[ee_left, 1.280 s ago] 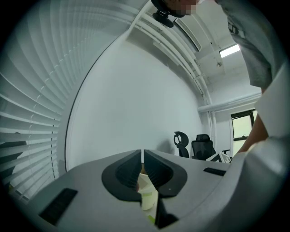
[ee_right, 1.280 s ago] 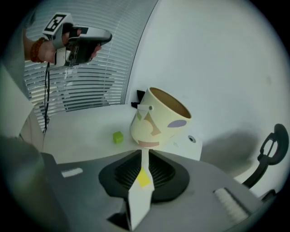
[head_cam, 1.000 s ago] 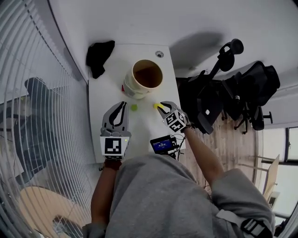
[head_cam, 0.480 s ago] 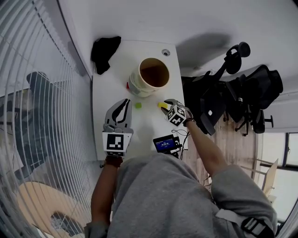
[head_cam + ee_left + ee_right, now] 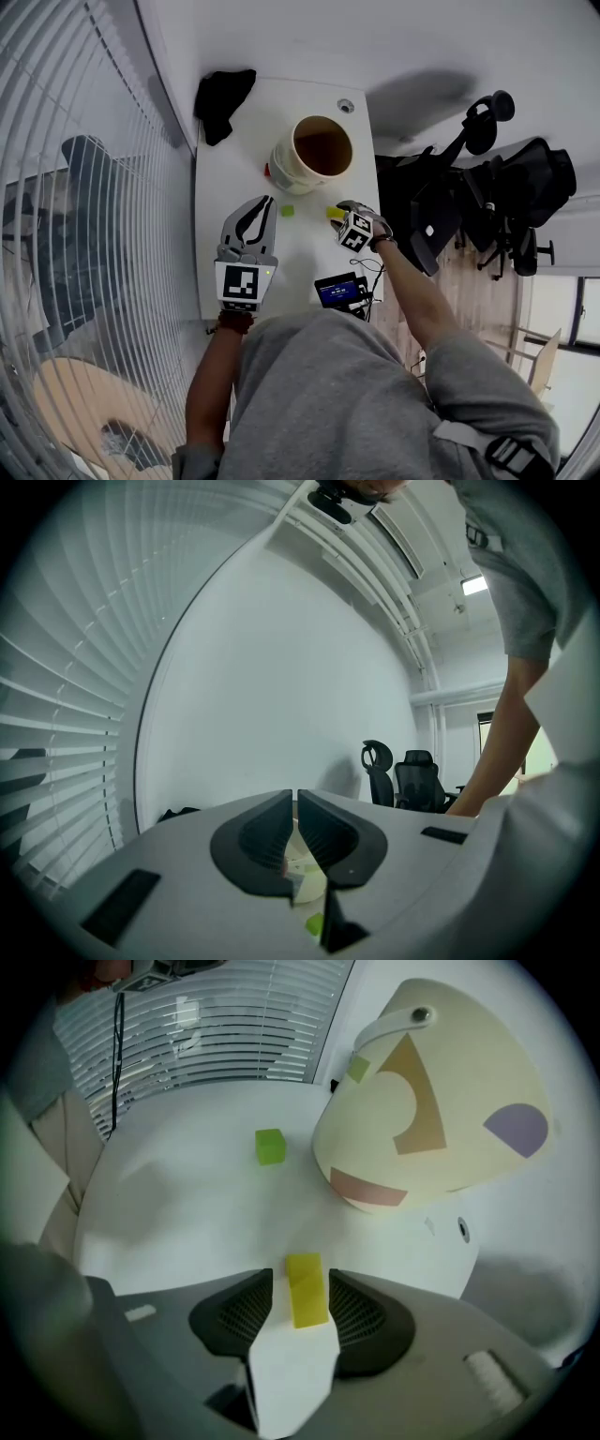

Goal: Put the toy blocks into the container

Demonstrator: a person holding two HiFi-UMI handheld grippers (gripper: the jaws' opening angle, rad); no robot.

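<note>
Toy blocks, two of them, lie on the white table [image 5: 230, 178], both outside the container [image 5: 286, 171]. The left gripper [image 5: 265, 201] has its jaws pressed together with nothing between them. The green block [image 5: 287, 211] sits just ahead of its tips and a little to their right. Next comes the yellow block [image 5: 305, 1288], an oblong piece lying lengthwise between the jaws of the right gripper [image 5: 339, 209]. Those jaws have just been opening and now stand wide, with a gap showing on each side of the block, so neither pad presses on it. The container stands beyond those jaws, up and to the right, near but apart from the block.

Both blocks look small, light and rigid, with flat, smooth faces, so they should lift easily but could slip or twist in a skewed pinch. The best hold is probably square across the yellow block's two long sides, near its middle.
</note>
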